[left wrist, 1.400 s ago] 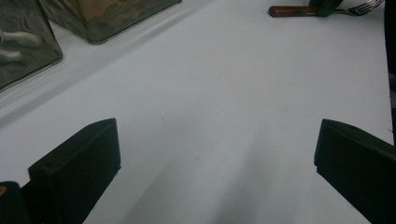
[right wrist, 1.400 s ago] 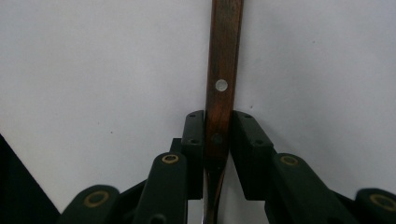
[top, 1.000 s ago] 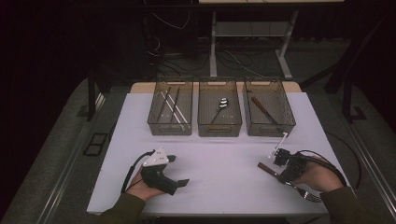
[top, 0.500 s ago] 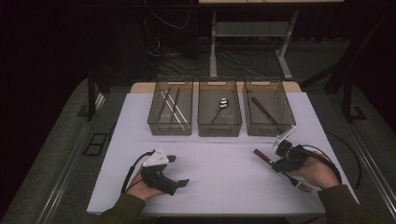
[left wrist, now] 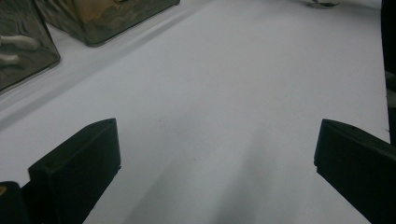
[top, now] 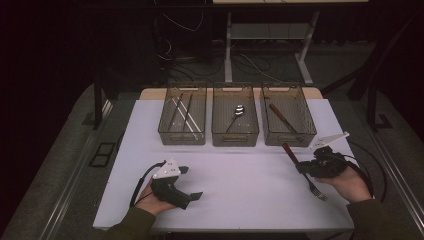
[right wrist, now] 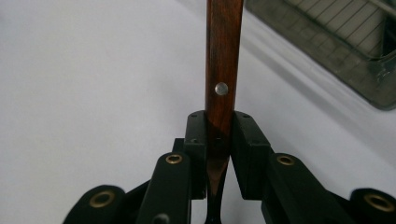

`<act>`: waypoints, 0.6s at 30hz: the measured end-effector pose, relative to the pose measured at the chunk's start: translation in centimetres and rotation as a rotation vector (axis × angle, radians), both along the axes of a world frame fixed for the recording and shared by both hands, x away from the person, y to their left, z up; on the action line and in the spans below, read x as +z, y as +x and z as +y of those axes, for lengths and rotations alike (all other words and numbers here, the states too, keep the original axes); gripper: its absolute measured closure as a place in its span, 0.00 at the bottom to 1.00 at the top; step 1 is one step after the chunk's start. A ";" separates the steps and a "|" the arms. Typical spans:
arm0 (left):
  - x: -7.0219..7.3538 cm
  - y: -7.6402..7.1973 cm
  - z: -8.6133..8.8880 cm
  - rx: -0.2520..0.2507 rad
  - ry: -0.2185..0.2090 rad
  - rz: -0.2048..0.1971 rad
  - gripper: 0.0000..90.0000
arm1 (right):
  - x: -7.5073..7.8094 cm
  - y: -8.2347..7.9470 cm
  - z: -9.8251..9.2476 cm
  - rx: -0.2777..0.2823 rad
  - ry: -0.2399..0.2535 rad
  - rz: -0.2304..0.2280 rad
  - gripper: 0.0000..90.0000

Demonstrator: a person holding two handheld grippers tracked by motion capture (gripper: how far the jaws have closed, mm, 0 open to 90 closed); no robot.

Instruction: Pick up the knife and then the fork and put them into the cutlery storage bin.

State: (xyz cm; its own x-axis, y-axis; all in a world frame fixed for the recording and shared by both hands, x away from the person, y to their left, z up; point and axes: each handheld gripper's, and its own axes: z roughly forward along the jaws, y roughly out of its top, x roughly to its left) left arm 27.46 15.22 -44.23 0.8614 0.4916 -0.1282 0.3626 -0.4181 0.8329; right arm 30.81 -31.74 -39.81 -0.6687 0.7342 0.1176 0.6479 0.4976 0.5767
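The right gripper [top: 306, 167] is clamped on a wooden-handled fork [top: 300, 167]: in the right gripper view the two black jaws pinch the brown handle [right wrist: 223, 70], which bears a small metal rivet, just where the wood narrows into the metal shank. In the high view the fork is held above the white table [top: 240, 175] near its right edge, handle pointing toward the bins and tines [top: 317, 192] toward the person. The left gripper [top: 189, 182] rests on the table in the left hand, its jaws wide apart with nothing between them. Three clear bins stand in a row at the far side: the left bin [top: 183, 136] holds chopsticks [top: 183, 110], the middle bin [top: 235, 136] a spoon [top: 237, 114], the right bin [top: 290, 137] a brown-handled utensil [top: 281, 117]. Compared with a second ago, the right hand has carried the fork up and nearer the right bin, while the left hand has stayed put.
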 end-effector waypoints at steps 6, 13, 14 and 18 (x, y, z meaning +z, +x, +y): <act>0.0 0.0 0.0 -0.001 -0.002 -0.001 0.00 | 0.1 -0.2 -1.0 -0.032 0.102 -0.042 0.86; 0.0 0.0 0.0 -0.008 -0.007 -0.001 0.00 | 0.4 -0.6 -1.5 -0.044 0.198 -0.139 0.86; 0.0 0.0 0.0 -0.007 -0.007 0.000 0.00 | 0.4 -0.6 -1.6 -0.047 0.201 -0.150 0.86; 0.0 0.0 0.0 -0.009 -0.014 -0.001 0.00 | 0.6 -0.7 -1.9 -0.075 0.224 -0.186 0.86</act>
State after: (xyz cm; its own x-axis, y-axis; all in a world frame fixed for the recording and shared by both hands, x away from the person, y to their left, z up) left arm 27.44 15.26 -44.20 0.8659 0.4818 -0.1344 0.3581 -0.4096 0.8390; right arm 30.14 -33.63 -39.24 -0.6384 0.7523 0.1628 0.5514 0.2994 0.7786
